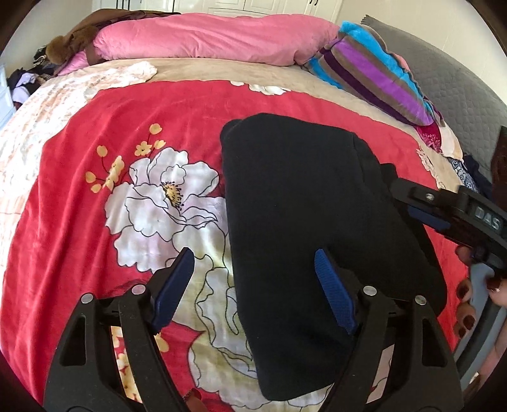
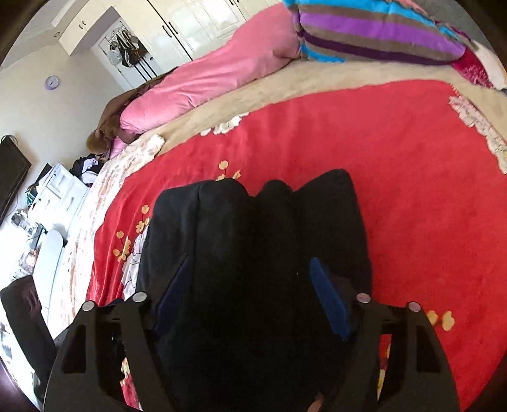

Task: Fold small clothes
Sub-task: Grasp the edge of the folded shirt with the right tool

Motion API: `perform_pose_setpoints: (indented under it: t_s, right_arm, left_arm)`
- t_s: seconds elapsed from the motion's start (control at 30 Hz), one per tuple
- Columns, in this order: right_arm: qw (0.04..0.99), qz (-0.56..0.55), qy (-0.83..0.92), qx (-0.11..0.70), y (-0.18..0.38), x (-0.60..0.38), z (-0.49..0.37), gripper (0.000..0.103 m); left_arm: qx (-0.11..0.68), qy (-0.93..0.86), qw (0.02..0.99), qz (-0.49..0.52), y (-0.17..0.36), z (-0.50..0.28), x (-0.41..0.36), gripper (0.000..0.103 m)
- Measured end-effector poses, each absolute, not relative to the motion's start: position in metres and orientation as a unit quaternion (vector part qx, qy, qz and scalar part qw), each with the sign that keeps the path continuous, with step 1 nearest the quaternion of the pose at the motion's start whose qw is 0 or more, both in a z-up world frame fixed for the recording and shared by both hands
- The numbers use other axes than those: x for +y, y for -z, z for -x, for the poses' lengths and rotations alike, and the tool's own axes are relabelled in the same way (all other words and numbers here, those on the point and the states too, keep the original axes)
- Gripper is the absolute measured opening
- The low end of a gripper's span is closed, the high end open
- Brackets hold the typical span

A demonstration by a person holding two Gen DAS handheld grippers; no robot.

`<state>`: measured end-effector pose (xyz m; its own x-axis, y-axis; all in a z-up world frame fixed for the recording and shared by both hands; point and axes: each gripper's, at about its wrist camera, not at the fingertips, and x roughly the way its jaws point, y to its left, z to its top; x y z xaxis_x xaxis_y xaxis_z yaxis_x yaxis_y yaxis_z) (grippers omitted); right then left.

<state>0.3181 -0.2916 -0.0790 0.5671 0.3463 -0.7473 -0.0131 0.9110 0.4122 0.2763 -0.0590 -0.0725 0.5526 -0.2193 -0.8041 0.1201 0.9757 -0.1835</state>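
Both grippers are the same build: chunky black plastic arms with triangular cutouts, silver round screws at the joints, ribbed blue pads (image 1: 332, 285) on the fingers. Right gripper (image 1: 443, 215) has raised "DAS" lettering; the hand (image 1: 472, 301) wears dark red nail polish.

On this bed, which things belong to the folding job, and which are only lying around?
Part of the job:
- black garment, lying on the red floral blanket
- left gripper, open
- right gripper, open above the garment

Just lying about:
- pink duvet
- striped pillow
- brown garment at the bed's far corner
- grey headboard
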Motion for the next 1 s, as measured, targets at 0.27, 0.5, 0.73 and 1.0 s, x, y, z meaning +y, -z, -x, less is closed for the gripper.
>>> perform_pose_setpoints:
  t_s: [0.27,0.5,0.73,1.0]
  right_arm:
    - [0.859,-0.151,-0.135,0.469,0.095,-0.279,-0.342,0.073]
    - [0.864,-0.130,-0.162,0.459,0.093,-0.263,-0.338,0.045]
    - [0.865,-0.132,-0.146,0.461,0.094,-0.266,-0.338,0.063]
    - [0.865,-0.130,-0.157,0.458,0.101,-0.261,-0.337,0.024]
  left_arm:
    - [0.461,0.098,0.880,0.052,0.075,-0.275,-0.062,0.071]
    - [0.463,0.092,0.879,0.060,0.077,-0.275,-0.062,0.071]
    - [0.466,0.090,0.878,0.062,0.075,-0.274,-0.062,0.071]
    - [0.467,0.087,0.878,0.060,0.079,-0.275,-0.065,0.072]
